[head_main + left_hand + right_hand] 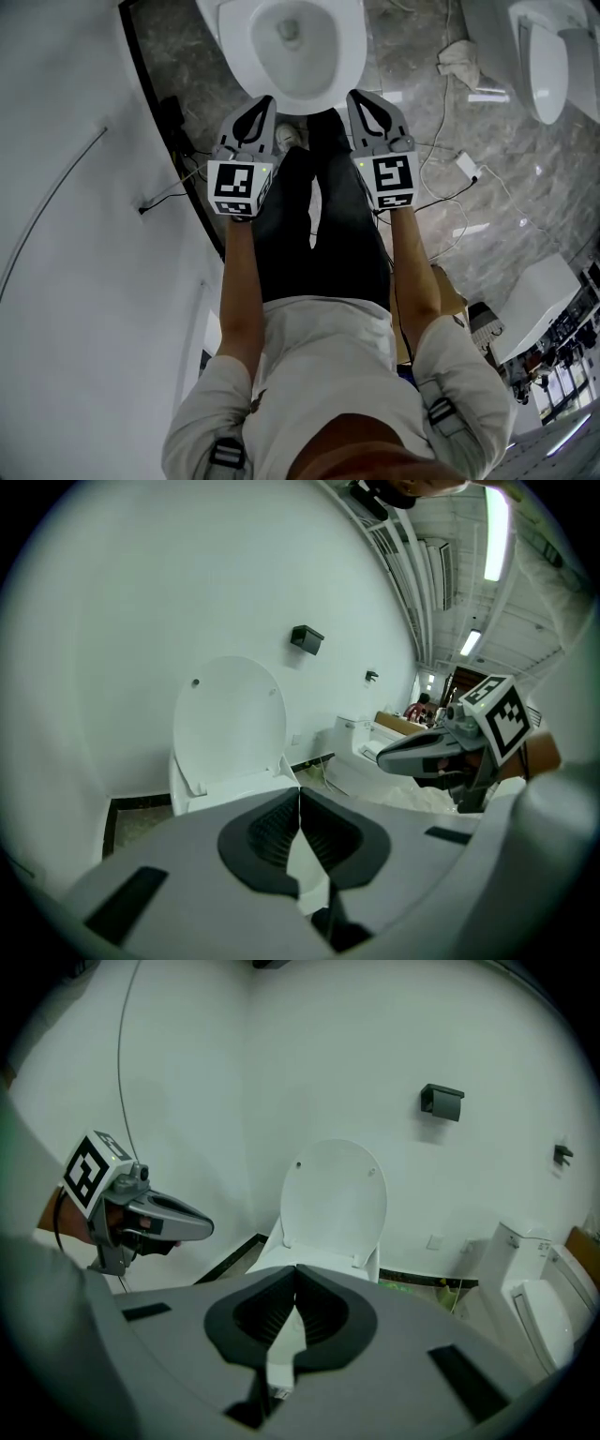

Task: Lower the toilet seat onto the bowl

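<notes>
The toilet stands at the far edge of the marble floor (422, 84), backed against the white wall. From above, a broad white ring, which I take to be the toilet seat (349, 52), appears to lie flat around the bowl (291, 37). Only the solid lid (335, 1194) stands upright against the wall behind it. By that reading the seat is already down and little or nothing is left to do, though the hinge end is hard to make out. The left claw (261, 105) and the right claw (362, 101) are each closed tip to tip with nothing between the pads. They hang side by side over the person's legs, just short of the bowl's front rim. The seat lies straight ahead of and below both claws, and its long axis runs away from the person toward the wall. The claws flank that axis evenly, so neither hand is clearly nearer. Any further reach would go forward and down along that line.
</notes>
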`<state>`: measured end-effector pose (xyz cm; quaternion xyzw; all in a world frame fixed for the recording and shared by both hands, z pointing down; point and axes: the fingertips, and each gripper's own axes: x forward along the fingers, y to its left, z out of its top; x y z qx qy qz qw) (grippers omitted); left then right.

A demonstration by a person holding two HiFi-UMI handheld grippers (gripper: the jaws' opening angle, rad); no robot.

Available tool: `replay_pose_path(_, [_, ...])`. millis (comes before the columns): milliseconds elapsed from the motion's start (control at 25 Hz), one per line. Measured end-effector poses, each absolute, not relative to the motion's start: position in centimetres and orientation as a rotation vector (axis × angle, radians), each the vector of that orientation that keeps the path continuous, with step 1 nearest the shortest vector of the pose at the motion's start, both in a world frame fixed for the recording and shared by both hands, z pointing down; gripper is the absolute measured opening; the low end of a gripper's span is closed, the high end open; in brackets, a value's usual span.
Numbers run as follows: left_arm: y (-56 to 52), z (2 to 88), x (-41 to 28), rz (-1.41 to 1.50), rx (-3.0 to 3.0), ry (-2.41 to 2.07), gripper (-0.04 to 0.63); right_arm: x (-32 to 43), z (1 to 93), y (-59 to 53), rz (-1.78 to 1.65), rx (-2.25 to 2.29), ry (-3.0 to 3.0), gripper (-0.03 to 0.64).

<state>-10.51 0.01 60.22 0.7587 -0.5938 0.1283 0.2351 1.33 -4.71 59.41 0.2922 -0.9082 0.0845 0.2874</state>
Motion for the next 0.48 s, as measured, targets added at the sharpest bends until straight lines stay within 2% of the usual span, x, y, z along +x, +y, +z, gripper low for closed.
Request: replay_pose_path(480, [-0.5,55.9,-10.9,0.342,2.104,-1.660,0.025,1.2,55.8,-4.9,0.208,0.775,-2.444,0.021])
